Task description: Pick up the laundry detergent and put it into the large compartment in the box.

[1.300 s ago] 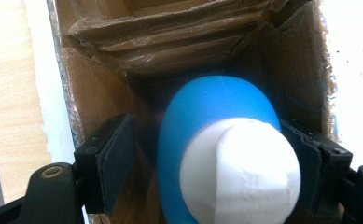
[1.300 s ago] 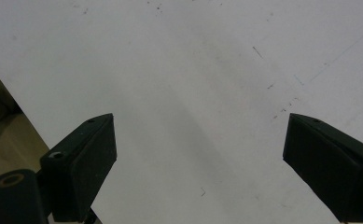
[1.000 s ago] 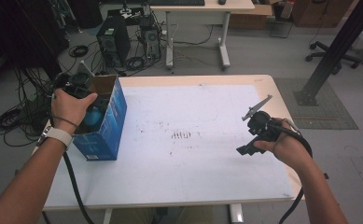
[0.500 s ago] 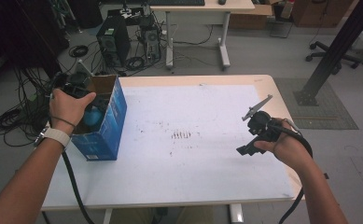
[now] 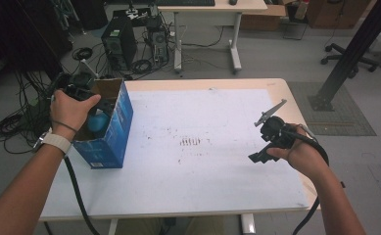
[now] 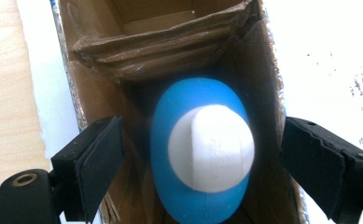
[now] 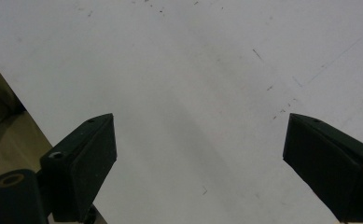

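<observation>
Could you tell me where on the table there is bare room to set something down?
The white table top is bare from the blue box across to the right hand-held gripper, and along the near edge. It is crowded at the left edge: the left hand-held gripper hangs open over the blue-and-white object inside the box.

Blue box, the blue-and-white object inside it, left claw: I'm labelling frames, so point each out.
Blue box (image 5: 110, 142), high view, printed side wall.
Blue-and-white object (image 6: 210, 148), left gripper view, white top.
Left claw (image 6: 202, 168), left gripper view, midway between tips.

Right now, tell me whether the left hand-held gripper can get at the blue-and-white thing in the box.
Probably yes: the left hand-held gripper stands open over the box, the blue-and-white thing directly between its jaws.
</observation>
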Demonstrator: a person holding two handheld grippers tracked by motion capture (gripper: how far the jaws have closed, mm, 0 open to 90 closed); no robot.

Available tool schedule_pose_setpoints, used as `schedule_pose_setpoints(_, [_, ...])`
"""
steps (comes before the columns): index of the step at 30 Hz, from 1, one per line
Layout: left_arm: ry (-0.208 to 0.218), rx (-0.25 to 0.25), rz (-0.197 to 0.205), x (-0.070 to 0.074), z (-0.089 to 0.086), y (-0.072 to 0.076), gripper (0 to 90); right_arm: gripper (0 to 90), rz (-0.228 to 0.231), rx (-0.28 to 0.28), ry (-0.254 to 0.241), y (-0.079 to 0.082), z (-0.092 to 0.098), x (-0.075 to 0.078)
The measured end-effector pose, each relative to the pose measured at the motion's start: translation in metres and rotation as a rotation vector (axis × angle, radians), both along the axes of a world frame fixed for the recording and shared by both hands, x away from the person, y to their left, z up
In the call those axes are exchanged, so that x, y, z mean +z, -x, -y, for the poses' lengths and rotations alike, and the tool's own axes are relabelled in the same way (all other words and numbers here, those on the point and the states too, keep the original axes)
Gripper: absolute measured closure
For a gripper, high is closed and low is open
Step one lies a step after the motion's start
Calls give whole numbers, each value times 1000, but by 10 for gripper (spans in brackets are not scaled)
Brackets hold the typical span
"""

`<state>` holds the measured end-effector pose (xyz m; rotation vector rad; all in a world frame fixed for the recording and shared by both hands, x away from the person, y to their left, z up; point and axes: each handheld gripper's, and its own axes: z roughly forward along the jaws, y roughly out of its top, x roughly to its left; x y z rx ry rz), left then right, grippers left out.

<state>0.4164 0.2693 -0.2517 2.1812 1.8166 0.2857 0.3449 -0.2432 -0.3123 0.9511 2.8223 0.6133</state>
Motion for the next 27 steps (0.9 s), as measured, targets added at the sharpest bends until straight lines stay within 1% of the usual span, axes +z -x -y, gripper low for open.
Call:
schedule_pose_setpoints(5, [-3,-5,11,8,-1,2,140,98,1,-2,2,1,1,1])
schedule_pose_setpoints(8, [-20,-9,11,13,0,3,140,98,3,-2,0,1,1,2])
schedule_pose_setpoints(10, [-19,-18,9,16,0,4,140,98,5,-1,0,2,0,3])
schedule_pose_setpoints(12, [-26,-26,13,19,1,5,140,98,6,-1,0,2,0,4])
schedule_pose_setpoints(14, [-23,-39,16,23,3,6,140,98,6,0,1,2,0,4])
schedule_pose_setpoints(17, [-39,-49,17,26,6,8,140,98,6,1,1,2,-1,5])
schedule_pose_setpoints(18, [-46,-57,11,27,6,8,140,98,7,1,0,2,-1,5])
schedule_pose_setpoints(27, [-41,-96,22,37,15,12,140,98,10,4,0,2,-3,7])
